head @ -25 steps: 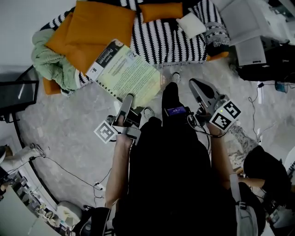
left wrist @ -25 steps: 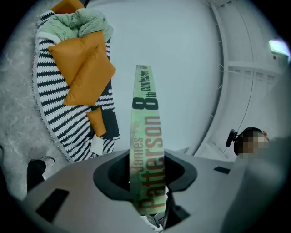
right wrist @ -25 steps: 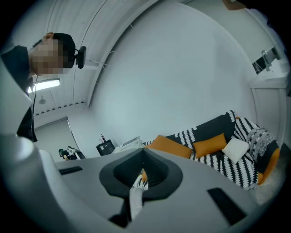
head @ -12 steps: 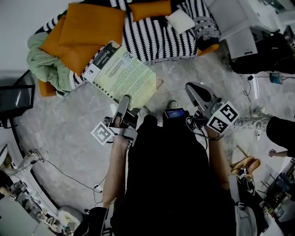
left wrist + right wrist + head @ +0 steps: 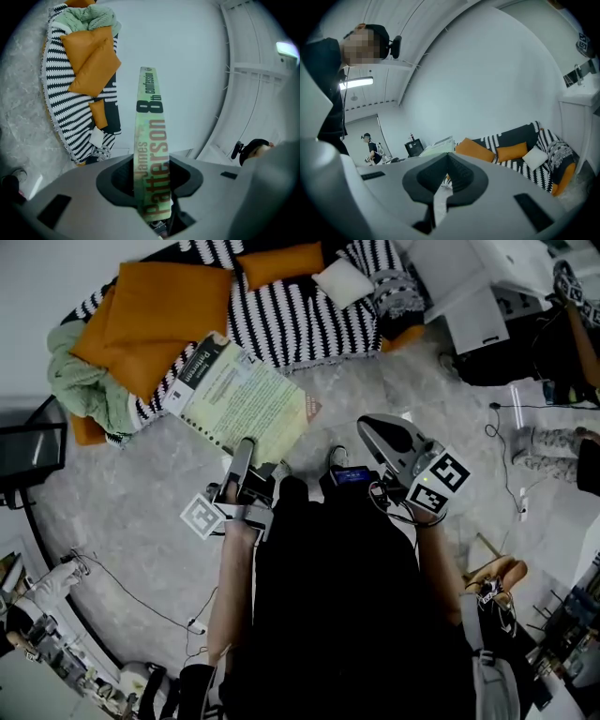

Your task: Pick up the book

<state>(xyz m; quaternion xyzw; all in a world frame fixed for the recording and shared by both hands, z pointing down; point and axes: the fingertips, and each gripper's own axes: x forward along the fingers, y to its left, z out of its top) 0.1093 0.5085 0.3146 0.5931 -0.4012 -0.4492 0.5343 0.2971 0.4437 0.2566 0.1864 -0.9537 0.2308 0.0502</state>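
The book (image 5: 239,399), a pale green paperback with a white spine end, is held flat above the floor. My left gripper (image 5: 246,451) is shut on its near edge. In the left gripper view the spine (image 5: 150,136) stands upright between the jaws of the left gripper (image 5: 151,187), which press on it from both sides. My right gripper (image 5: 375,427) hovers to the right of the book, apart from it. In the right gripper view the tips of the right gripper (image 5: 449,161) meet with nothing between them.
A sofa with a black-and-white striped throw (image 5: 300,310), orange cushions (image 5: 159,310) and a green blanket (image 5: 80,376) lies ahead. White equipment (image 5: 478,296) stands at the right. Cables (image 5: 141,592) trail over the grey floor. Another person (image 5: 371,149) stands far off.
The sofa has slid up and left in the head view as I move away from it. The book stays in the left gripper, and both grippers travel along with me.
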